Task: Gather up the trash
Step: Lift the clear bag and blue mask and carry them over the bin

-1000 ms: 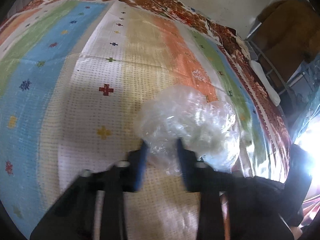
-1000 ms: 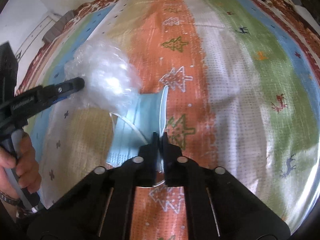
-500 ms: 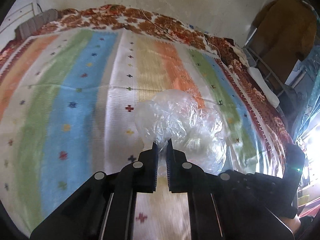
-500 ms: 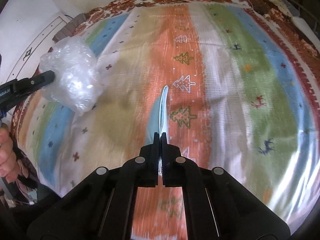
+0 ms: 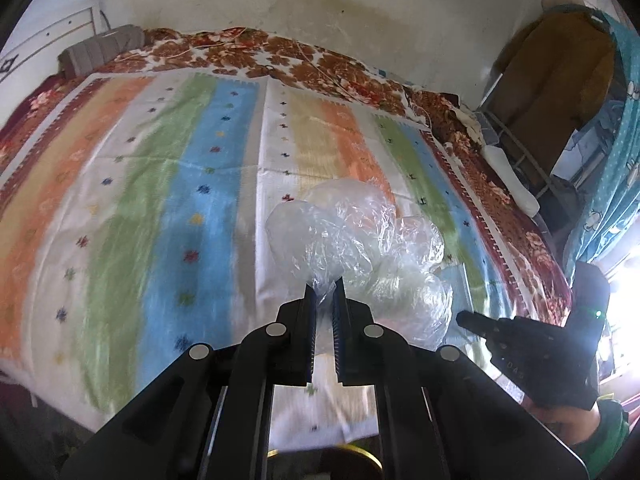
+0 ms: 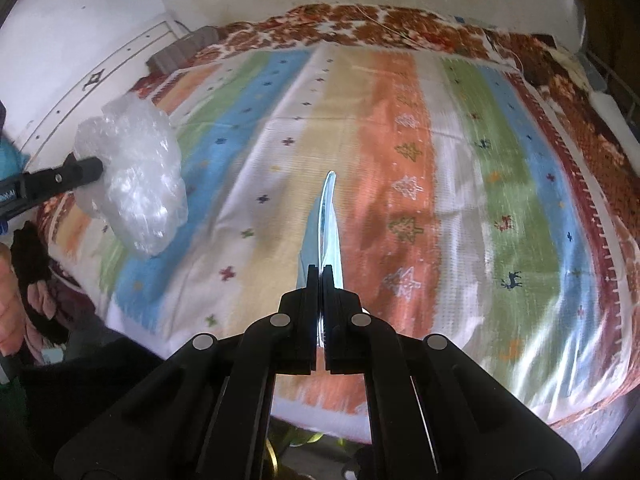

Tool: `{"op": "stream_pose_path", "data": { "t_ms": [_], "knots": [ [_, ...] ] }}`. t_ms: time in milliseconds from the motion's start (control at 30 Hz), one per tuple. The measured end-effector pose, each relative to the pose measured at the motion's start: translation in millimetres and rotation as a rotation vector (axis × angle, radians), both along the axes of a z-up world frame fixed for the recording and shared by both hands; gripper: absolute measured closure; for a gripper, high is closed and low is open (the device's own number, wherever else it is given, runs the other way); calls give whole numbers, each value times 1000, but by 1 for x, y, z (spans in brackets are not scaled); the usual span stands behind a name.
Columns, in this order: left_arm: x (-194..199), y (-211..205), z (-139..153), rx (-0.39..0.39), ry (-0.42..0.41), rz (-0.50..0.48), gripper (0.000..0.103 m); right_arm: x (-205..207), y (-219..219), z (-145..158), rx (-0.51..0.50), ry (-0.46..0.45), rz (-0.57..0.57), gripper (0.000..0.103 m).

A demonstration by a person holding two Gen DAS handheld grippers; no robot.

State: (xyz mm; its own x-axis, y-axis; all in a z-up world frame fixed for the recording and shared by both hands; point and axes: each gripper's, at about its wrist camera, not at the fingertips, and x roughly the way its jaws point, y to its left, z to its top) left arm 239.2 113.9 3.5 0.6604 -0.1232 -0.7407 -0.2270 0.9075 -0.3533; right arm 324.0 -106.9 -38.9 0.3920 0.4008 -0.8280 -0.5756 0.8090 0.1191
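The left gripper (image 5: 324, 286) is clenched on a pinched corner of the plastic bag (image 5: 360, 248), which hangs above the bed (image 5: 160, 200): light, soft, slippery. The right gripper (image 6: 320, 270) clamps a thin blue sheet (image 6: 326, 224), possibly a mask, seen edge-on: limp, best held by its edge.

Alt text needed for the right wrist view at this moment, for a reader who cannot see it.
The right tongs are shut on a thin blue face mask, seen edge-on and held above a striped bedspread. At the left edge, the left tongs grip a crumpled clear plastic bag, also lifted off the bed.
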Motion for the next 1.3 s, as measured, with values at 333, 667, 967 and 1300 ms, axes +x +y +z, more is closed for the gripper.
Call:
{"op": "stream_pose_path", "data": {
  "t_ms": [333, 667, 967, 1300],
  "knots": [
    [-52, 3, 12, -51, -10, 13, 97, -57, 6, 33, 26, -64, 23, 102],
    [-107, -18, 2, -19, 34, 10, 97, -126, -11, 42, 78, -73, 58, 102],
    [-153, -35, -23, 3, 93, 8, 97, -177, -17, 19, 63, -25, 106, 102],
    [-178, -57, -57, 63, 221, 28, 96, -214, -11, -24, -13, 77, 128, 102]
  ]
}}
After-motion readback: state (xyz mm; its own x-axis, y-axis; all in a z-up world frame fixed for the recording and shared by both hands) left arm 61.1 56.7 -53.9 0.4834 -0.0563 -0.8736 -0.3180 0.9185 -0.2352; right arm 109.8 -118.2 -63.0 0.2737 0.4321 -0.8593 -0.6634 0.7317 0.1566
